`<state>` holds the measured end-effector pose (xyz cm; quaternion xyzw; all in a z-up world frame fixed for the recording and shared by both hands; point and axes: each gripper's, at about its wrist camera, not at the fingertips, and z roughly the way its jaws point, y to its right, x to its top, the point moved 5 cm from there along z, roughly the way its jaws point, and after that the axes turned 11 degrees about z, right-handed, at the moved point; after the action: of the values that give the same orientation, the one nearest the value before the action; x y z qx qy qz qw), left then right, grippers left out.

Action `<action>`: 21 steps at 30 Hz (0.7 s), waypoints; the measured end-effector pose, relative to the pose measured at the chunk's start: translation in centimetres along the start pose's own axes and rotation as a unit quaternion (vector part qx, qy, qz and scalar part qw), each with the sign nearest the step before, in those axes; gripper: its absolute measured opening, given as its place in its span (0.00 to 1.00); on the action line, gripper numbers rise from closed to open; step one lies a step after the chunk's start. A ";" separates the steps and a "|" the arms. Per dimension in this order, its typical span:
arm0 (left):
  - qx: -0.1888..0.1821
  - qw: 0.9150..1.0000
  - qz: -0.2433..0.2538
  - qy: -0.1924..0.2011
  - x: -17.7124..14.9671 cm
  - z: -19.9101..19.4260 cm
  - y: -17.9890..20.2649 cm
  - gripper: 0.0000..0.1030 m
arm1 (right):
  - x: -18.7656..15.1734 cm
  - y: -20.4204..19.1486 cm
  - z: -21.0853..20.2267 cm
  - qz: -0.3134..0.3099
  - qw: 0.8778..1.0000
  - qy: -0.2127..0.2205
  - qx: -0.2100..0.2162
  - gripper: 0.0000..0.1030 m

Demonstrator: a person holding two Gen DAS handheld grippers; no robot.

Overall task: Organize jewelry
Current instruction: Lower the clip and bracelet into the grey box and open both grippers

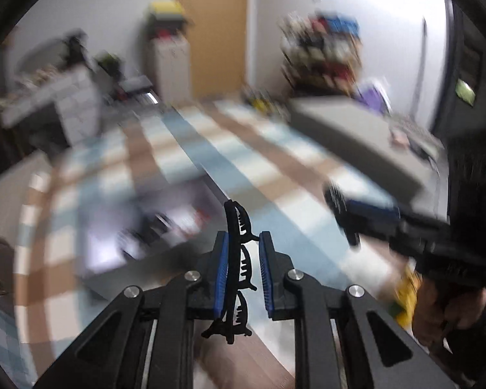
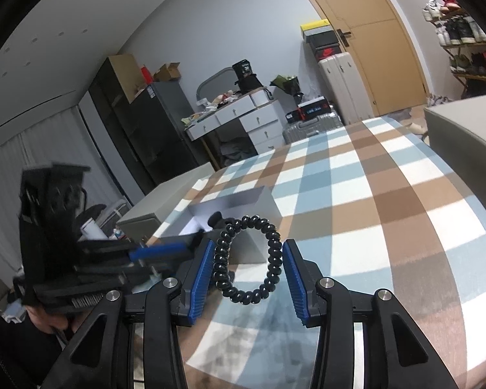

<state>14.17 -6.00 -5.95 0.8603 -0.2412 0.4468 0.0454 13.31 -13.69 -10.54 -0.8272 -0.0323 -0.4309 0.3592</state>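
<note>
Left tongs: clenched on a black toothed hair clip, which stands upright between the blue pads. The left wrist view is smeared, so fine detail beyond the clip cannot be told. Right tongs: part closed on a black spiral hair tie; the left pad touches the coil, the right pad sits just beside it, and contact there cannot be confirmed. The loop hangs between the pads above the checked bed cover.

An open grey box lies on the cover just beyond the right tongs. In the right wrist view the left tongs reach toward it from the left.

Step in hand, as judged: carry each item to the box and deposit it.

Procedure:
1. Hold the clip by its spine, as now, so the teeth stay clear of the pads
2. Bring one pair of tongs over the box at a time; the two are near each other and may collide
3. Lower the item inside the box walls before releasing
4. Keep light pressure on the tie; the coil is springy and may slip or jump when freed
5. Withdraw straight up so that no tooth or coil catches on a pad
</note>
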 end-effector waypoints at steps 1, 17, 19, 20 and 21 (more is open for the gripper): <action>0.008 1.000 -0.001 0.018 0.5 -0.8 -0.4 0.13 | 0.4 -0.4 0.2 -0.007 1.000 0.001 0.000 0.42; 0.036 0.993 -0.104 0.032 0.3 0.5 -9.0 0.13 | 5.2 -6.5 6.9 -0.061 0.996 -0.020 0.060 0.43; 0.042 0.993 -0.110 0.031 -0.1 0.5 -9.2 0.13 | 5.2 -6.5 8.6 -0.061 0.996 -0.035 0.054 0.43; 0.041 0.992 -0.112 0.031 -0.3 0.6 -9.4 0.13 | 5.1 -6.4 9.3 -0.061 0.996 -0.042 0.052 0.43; 0.041 0.992 -0.114 0.029 -0.5 0.9 -9.7 0.13 | 5.1 -6.3 10.0 -0.061 0.996 -0.049 0.050 0.43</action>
<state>18.97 2.45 -5.56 0.8700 -0.1211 0.4732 0.0676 21.06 -4.12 -6.90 -0.8246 -0.1218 -0.4091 0.3713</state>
